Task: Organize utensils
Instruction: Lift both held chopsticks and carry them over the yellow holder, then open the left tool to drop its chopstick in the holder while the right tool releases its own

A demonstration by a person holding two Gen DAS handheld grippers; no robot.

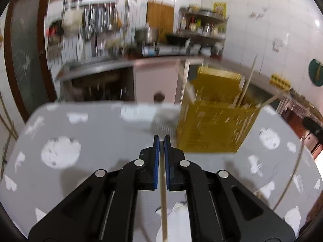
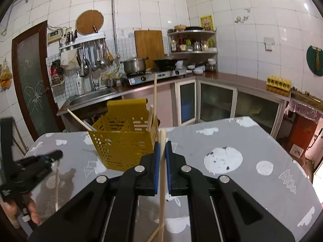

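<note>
Surface: grey patterned table (image 2: 262,141) in a tiled kitchen, my yellow utensil basket (image 2: 125,141) standing on it.
Left gripper (image 1: 161,139): low, left of the basket, clenched on a wooden chopstick (image 1: 164,201).
Right gripper (image 2: 162,145): level, just before the basket, grasping another chopstick (image 2: 162,191) that pokes past my fingertips.
Basket: several chopsticks (image 2: 155,92) upright inside.

Wrist views (both near) facing caddy (image 1: 214,129)
</note>
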